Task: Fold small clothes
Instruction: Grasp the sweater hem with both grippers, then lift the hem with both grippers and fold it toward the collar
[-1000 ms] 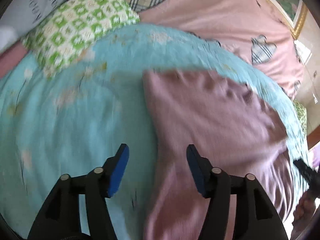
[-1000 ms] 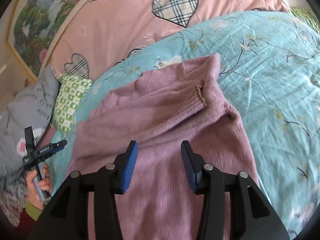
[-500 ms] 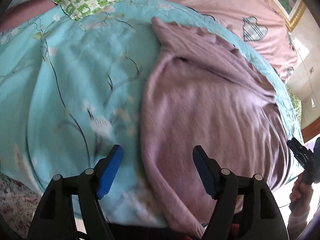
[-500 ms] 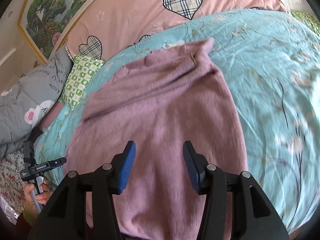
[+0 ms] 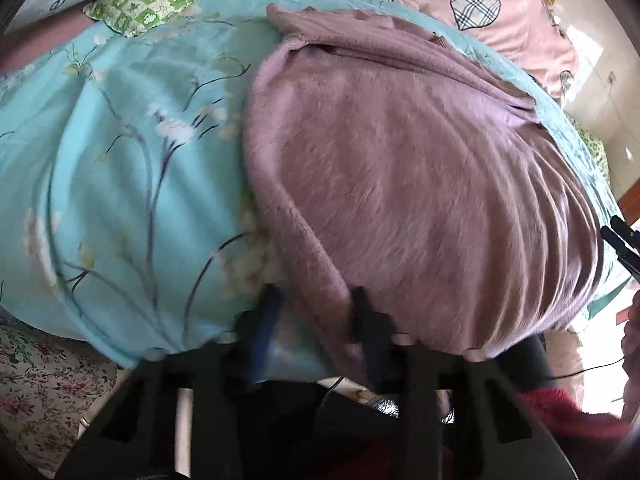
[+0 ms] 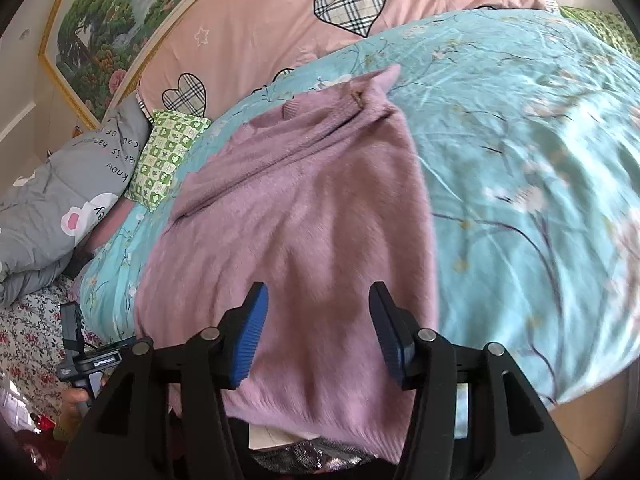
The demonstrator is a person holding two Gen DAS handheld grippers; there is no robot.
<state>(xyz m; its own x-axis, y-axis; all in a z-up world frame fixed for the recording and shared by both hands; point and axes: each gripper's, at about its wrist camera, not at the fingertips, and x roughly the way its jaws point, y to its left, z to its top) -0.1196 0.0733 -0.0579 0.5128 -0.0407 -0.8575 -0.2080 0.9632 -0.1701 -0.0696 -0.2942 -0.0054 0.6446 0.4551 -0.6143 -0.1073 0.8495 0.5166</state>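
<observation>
A fuzzy mauve sweater (image 5: pixel 400 168) lies flat on a turquoise floral quilt (image 5: pixel 120 160), its hem hanging at the near edge. My left gripper (image 5: pixel 316 312) is open with blurred jaws on either side of the hem's left corner. In the right wrist view the same sweater (image 6: pixel 304 216) lies with its collar at the far end. My right gripper (image 6: pixel 318 320) is open just above the hem, with nothing between the jaws. The left gripper also shows in the right wrist view (image 6: pixel 86 356), at the lower left.
A green checked pillow (image 6: pixel 166 156) and a grey quilt (image 6: pixel 52 208) lie to the left. A pink bedspread with plaid hearts (image 6: pixel 320 20) covers the far side. A floral sheet (image 5: pixel 36 384) lies below the quilt's edge. A framed painting (image 6: pixel 104 20) hangs behind.
Both grippers have pulled back toward the near edge of the bed. The left gripper's jaws have narrowed around the hem's corner. The right gripper's jaws stay open.
</observation>
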